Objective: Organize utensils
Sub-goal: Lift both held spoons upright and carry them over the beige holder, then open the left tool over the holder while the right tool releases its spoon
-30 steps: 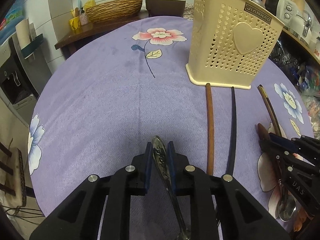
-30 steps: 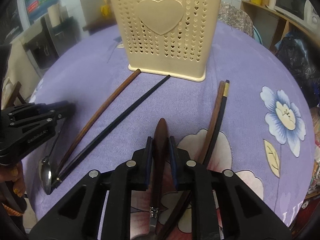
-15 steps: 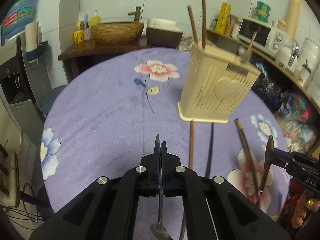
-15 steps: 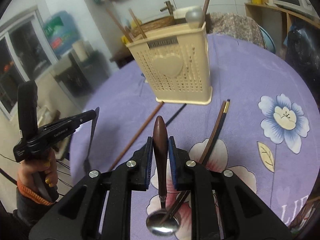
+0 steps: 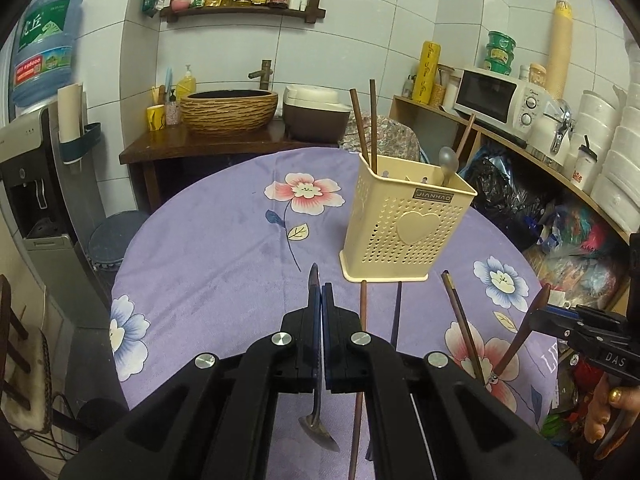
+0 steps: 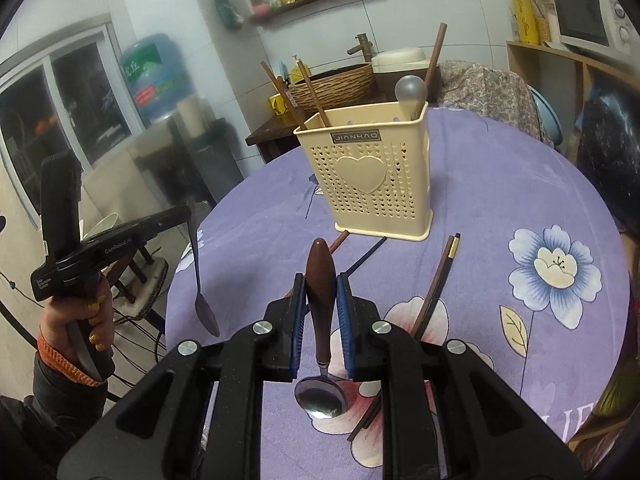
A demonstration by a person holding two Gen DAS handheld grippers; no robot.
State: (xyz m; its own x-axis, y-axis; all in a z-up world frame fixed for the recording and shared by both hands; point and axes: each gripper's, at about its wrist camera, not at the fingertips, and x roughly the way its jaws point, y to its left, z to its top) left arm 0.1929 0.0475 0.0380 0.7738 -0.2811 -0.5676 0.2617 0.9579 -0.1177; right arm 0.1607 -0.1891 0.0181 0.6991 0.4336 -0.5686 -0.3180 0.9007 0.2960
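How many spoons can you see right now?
3. An all-metal spoon hangs from the shut left gripper; a wooden-handled metal spoon is clamped in the right gripper; a grey spoon stands bowl-up in the cream perforated plastic holder. More may be hidden inside it.

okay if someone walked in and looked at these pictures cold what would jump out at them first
Probably the cream perforated plastic utensil holder with a heart, standing mid-table on the purple flowered tablecloth with chopsticks and a spoon already in it. Next, each gripper holds a spoon above the table, bowl down: the left gripper an all-metal spoon, the right gripper a wooden-handled metal spoon. Loose chopsticks lie before the holder.
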